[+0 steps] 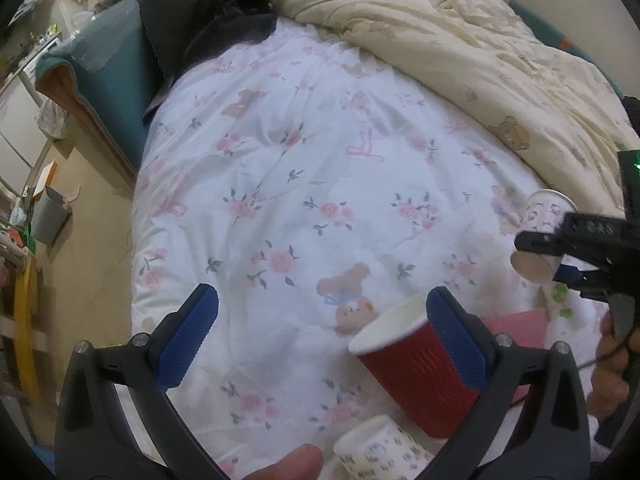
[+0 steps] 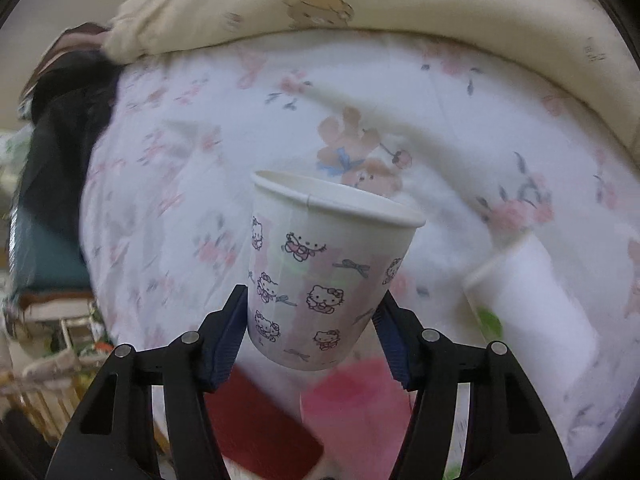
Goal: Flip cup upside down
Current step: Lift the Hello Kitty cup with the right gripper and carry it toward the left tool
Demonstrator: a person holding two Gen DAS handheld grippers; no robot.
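Note:
My right gripper (image 2: 310, 316) is shut on a white Hello Kitty paper cup (image 2: 320, 276), held above the bed, mouth up and tilted slightly. The same cup (image 1: 540, 236) shows at the right of the left wrist view, held by the right gripper (image 1: 536, 252), its base facing me. My left gripper (image 1: 320, 336) is open and empty above the floral quilt. A red paper cup (image 1: 412, 368) lies tilted beside its right finger (image 1: 460, 340). A patterned white cup (image 1: 380, 452) lies below it.
The floral quilt (image 1: 300, 180) covers the bed. A cream blanket (image 1: 460, 40) is heaped at the back right, dark clothing (image 1: 192, 20) at the back left. A white cup (image 2: 532, 300), a pink cup (image 2: 352, 408) and the red cup (image 2: 260, 428) lie under the right gripper.

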